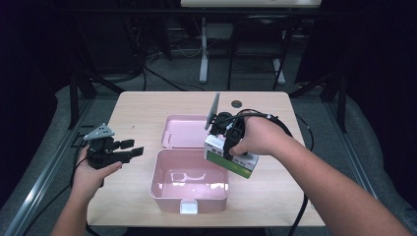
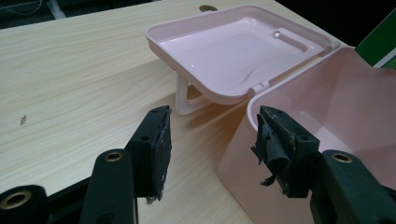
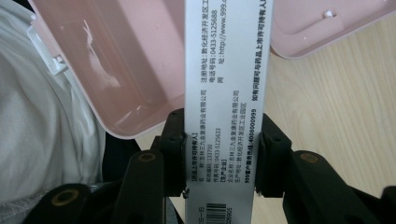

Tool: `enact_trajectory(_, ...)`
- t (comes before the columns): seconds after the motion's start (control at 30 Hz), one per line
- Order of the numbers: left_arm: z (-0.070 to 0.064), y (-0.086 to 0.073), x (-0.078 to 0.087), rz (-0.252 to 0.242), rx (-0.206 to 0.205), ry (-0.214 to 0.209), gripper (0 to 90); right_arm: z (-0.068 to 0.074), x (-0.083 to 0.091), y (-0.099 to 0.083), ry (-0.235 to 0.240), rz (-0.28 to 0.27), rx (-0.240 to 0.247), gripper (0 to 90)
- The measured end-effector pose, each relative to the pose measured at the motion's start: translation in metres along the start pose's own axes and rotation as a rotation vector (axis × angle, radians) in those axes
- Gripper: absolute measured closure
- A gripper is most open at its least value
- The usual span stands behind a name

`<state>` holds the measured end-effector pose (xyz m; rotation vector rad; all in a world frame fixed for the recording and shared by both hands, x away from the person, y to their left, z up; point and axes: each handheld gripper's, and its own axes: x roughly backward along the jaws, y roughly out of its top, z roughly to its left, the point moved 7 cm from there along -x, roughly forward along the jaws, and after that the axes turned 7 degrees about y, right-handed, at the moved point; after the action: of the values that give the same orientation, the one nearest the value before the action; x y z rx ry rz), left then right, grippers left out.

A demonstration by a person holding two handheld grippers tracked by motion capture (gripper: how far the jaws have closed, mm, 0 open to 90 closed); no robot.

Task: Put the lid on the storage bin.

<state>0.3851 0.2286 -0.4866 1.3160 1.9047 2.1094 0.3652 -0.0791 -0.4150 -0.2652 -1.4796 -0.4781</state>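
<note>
From the high view, the right gripper (image 1: 227, 140) pinches a green-and-white carton (image 1: 231, 156) and carries it over the right rim of the pink box (image 1: 189, 184), apparently so it can go down into the open tub. The lid (image 1: 183, 131) lies flat beyond the tub, out of the way. The left gripper (image 1: 129, 149) waits well to the left, off the box.

In the left gripper view, its jaws stand spread and bare, the box wall (image 2: 261, 154) just ahead to their right, likely ready to steady it.

In the right gripper view, the jaws press both narrow sides of the carton (image 3: 224, 84), whose printed face runs straight ahead, with the box interior (image 3: 135, 60) beyond to the left.
</note>
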Motion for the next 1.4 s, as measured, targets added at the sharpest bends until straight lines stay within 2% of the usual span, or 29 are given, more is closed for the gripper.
enact_trajectory(0.53,0.0,0.0,0.0,0.002,0.003,0.004,45.0,0.016,0.0,0.013,0.006,-0.009,0.059,61.5)
enact_trajectory(0.93,0.0,0.001,0.001,-0.003,0.001,0.001,45.0,0.033,-0.008,0.023,0.015,0.02,0.115,61.6)
enact_trajectory(1.23,0.0,0.001,0.001,-0.003,0.001,0.0,45.0,0.048,-0.012,0.031,0.009,0.031,0.178,61.5)
enact_trajectory(1.4,0.0,0.0,0.0,0.003,0.001,0.004,45.0,0.061,-0.016,0.036,0.013,0.045,0.22,61.5)
